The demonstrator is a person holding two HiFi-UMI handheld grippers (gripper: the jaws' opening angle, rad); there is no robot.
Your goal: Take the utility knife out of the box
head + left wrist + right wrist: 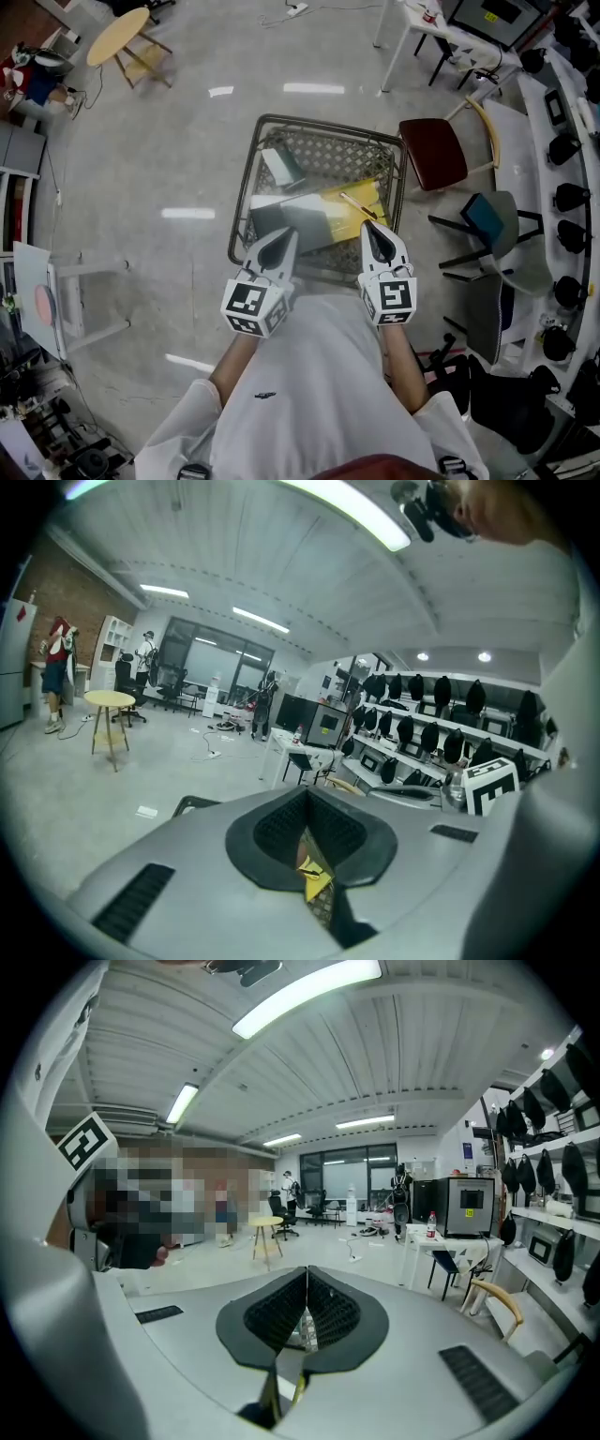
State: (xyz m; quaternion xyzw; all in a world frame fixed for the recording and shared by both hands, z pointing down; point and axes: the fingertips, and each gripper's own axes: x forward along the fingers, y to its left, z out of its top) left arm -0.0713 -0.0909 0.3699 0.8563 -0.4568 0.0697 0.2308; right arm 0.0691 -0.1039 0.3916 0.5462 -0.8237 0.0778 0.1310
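Just past left tongs [289,236] and right tongs [371,231], box [309,225] on mesh table [349,155]

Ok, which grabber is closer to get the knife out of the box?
Right, I think. The right gripper ends just below the yellow part of the box, where a thin stick-like thing lies, maybe the knife. The left gripper is by the grey side. Both are shut, so open first.
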